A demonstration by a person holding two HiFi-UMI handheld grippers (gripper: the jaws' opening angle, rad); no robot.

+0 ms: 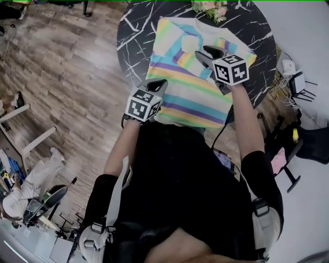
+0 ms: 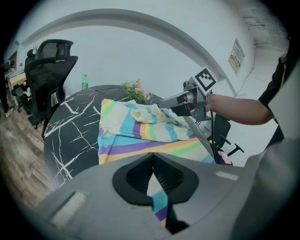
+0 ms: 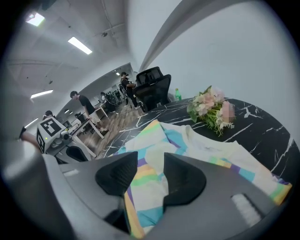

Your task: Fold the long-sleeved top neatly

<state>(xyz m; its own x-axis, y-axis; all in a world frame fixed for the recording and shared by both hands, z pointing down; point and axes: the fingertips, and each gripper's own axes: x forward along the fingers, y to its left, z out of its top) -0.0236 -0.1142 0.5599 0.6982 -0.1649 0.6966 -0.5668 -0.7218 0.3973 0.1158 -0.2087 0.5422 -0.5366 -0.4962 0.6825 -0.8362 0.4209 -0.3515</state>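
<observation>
A pastel-striped long-sleeved top (image 1: 190,90) lies spread on the round black marble table (image 1: 132,31), with one sleeve folded across its chest. My left gripper (image 1: 157,84) is at the top's near left edge by the hem. In the left gripper view its jaws (image 2: 152,158) are shut, and striped cloth (image 2: 159,206) shows pinched below the pads. My right gripper (image 1: 205,53) hovers over the folded sleeve at the middle of the top. Its jaws (image 3: 151,161) stand apart, and the top (image 3: 201,145) shows through the gap with no pad pressing on it. From the left gripper view the right gripper (image 2: 165,103) sits just above the bunched sleeve.
A bunch of flowers (image 1: 211,7) lies at the table's far edge, just past the collar. A green bottle (image 2: 85,81) stands at the far rim. A black office chair (image 2: 47,70) is beyond the table, and stands and cables (image 1: 293,82) crowd its right side. People work at desks (image 3: 84,108) in the background.
</observation>
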